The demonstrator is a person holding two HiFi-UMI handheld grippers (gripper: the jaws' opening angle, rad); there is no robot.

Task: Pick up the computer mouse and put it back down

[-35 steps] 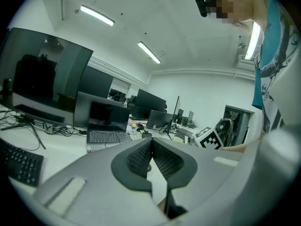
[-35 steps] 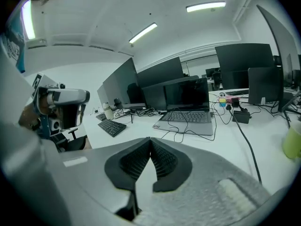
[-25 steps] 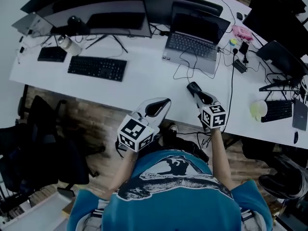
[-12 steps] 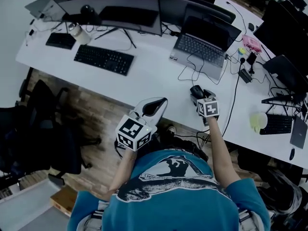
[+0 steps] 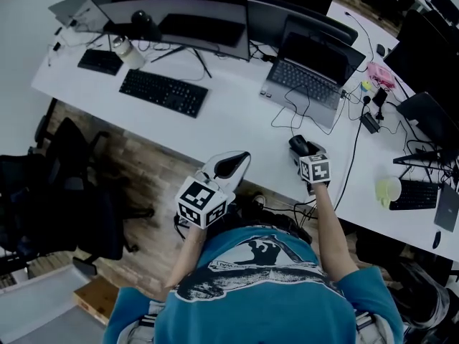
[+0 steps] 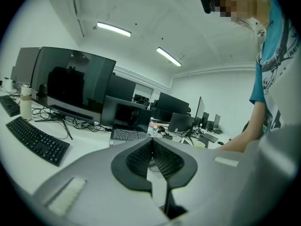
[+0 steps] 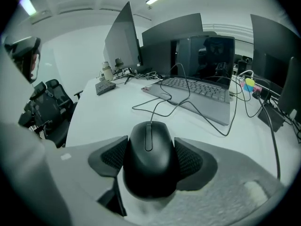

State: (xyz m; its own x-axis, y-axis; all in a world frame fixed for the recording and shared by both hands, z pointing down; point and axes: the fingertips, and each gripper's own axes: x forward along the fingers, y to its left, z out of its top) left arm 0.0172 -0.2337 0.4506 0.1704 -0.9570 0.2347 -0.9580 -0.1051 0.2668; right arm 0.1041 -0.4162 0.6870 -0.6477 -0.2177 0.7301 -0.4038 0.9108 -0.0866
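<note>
The black computer mouse (image 7: 149,173) lies on the white table (image 5: 237,117) near its front edge, between the spread jaws of the right hand-held gripper (image 7: 150,145); the jaws have just been opening and then drawing in slightly, and their pads flank the mouse without clamping it. Its cable (image 7: 162,105) loops away toward the open laptop (image 7: 202,86) straight ahead, with nothing between. The left hand-held gripper (image 6: 151,142) hangs off the table's front edge, jaws together and empty, with a black keyboard (image 5: 163,92) well off to the left.
</note>
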